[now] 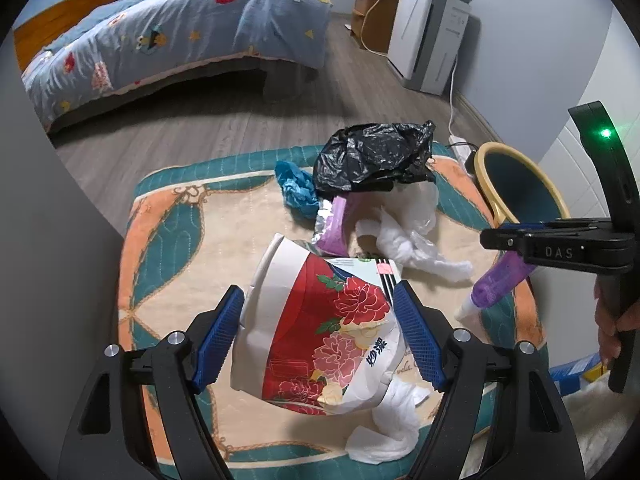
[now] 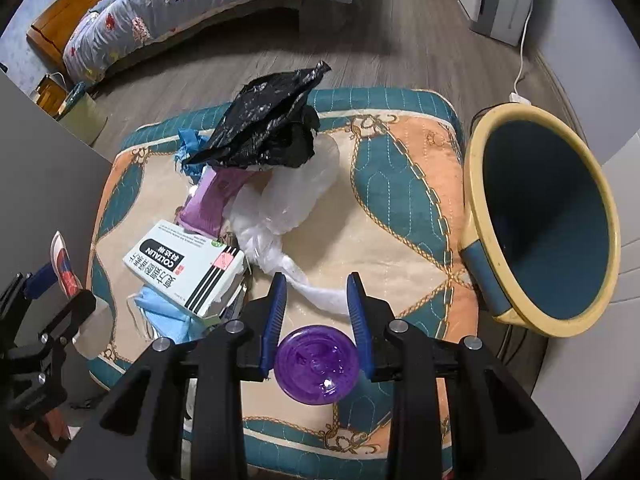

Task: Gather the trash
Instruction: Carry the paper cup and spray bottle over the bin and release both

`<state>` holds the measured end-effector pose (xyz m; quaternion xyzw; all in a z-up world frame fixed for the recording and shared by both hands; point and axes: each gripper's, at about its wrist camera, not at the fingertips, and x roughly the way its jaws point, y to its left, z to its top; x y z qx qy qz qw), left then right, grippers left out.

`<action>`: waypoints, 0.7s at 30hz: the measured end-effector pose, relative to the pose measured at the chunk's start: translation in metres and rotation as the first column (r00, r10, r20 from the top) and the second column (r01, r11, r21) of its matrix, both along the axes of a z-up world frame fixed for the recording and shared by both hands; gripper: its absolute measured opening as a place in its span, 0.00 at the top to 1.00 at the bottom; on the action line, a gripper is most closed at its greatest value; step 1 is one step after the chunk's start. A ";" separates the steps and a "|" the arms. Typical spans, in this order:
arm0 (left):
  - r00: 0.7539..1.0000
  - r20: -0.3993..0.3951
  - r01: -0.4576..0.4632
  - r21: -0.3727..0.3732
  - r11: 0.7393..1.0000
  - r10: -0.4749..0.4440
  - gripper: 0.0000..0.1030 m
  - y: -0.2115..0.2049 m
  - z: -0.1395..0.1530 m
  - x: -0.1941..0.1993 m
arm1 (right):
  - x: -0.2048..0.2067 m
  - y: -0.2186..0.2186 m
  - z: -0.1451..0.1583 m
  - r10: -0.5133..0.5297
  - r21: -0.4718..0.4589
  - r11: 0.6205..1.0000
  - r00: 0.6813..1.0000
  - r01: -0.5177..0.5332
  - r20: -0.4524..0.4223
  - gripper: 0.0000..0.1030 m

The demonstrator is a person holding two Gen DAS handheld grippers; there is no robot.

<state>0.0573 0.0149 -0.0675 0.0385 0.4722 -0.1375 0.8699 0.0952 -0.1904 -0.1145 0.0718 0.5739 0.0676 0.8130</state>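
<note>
My left gripper [image 1: 320,332] is shut on a red and white flowered tissue pack [image 1: 320,332], held above the patterned mat [image 1: 168,264]. My right gripper [image 2: 318,312] is shut on a purple bottle [image 2: 316,368], also in the left wrist view [image 1: 500,284], hanging cap down. A yellow-rimmed blue trash bin [image 2: 540,220] lies on its side at the right, mouth toward me. On the mat lie a black plastic bag [image 2: 264,124], a white medicine box [image 2: 188,264], a purple wrapper [image 2: 212,200], clear plastic [image 2: 288,200], a blue mask [image 2: 164,312] and white tissue [image 1: 388,428].
A bed with a blue quilt [image 1: 172,36] stands at the back left. A white appliance [image 1: 428,36] and a wooden cabinet [image 1: 372,12] stand at the back right, with a cable and power strip [image 1: 460,144] on the wood floor behind the bin.
</note>
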 end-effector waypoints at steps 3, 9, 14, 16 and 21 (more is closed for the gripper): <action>1.000 -0.002 0.001 0.007 1.000 -0.001 0.25 0.000 -0.002 0.000 | 0.000 0.004 -0.007 0.010 -0.010 1.000 1.000 -0.010 0.001 0.69; 1.000 -0.005 0.000 0.009 1.000 0.000 0.25 -0.001 -0.003 0.000 | -0.002 0.018 -0.021 0.049 -0.046 0.998 0.998 -0.050 -0.033 0.69; 1.000 -0.010 -0.002 0.007 1.000 0.002 0.25 0.000 -0.004 0.001 | -0.004 0.025 -0.037 0.067 -0.070 0.995 0.994 -0.073 -0.085 0.69; 1.000 -0.010 0.001 0.007 1.000 -0.001 0.25 0.001 -0.004 0.001 | -0.004 0.025 -0.036 0.065 -0.068 0.995 0.994 -0.071 -0.090 0.69; 1.000 -0.003 0.005 0.008 1.000 -0.005 0.25 -0.001 -0.003 0.000 | -0.005 0.024 -0.027 0.062 -0.056 0.996 0.995 -0.067 -0.081 0.70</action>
